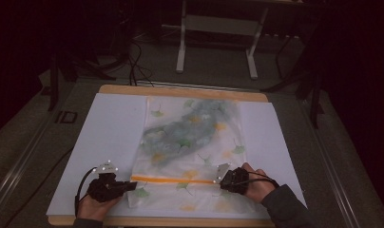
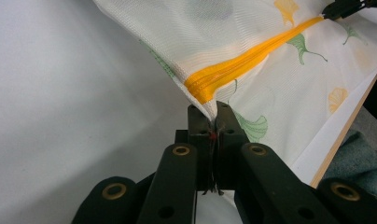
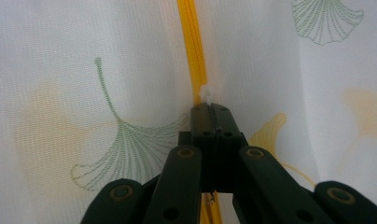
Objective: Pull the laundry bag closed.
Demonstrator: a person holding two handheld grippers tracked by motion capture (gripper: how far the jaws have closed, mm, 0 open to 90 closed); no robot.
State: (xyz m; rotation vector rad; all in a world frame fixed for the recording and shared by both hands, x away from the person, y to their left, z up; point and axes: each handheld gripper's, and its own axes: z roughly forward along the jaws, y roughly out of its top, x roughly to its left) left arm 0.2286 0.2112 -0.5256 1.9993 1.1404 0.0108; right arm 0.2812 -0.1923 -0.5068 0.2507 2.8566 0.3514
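A white mesh bag (image 1: 199,159) printed with ginkgo leaves lies flat on a white sheet (image 1: 109,128), a grey-green garment (image 1: 190,128) showing through it. An orange zipper (image 1: 173,180) runs across its near end. My left gripper (image 1: 133,185) is shut on the bag's edge at the zipper's left end (image 2: 200,88), the jaws pinching the fabric (image 2: 213,109). My right gripper (image 1: 217,180) is shut at the zipper's right end, with a small white tab (image 3: 207,92) poking out just above its closed tips (image 3: 210,109). The orange zipper (image 3: 190,42) runs straight away from it.
The sheet covers a wooden table whose edge (image 1: 180,90) shows at the back and the front. A white metal frame (image 1: 218,23) and cables (image 1: 138,66) stand on the dark floor beyond. The person's trouser leg (image 2: 359,158) is beside the table's near edge.
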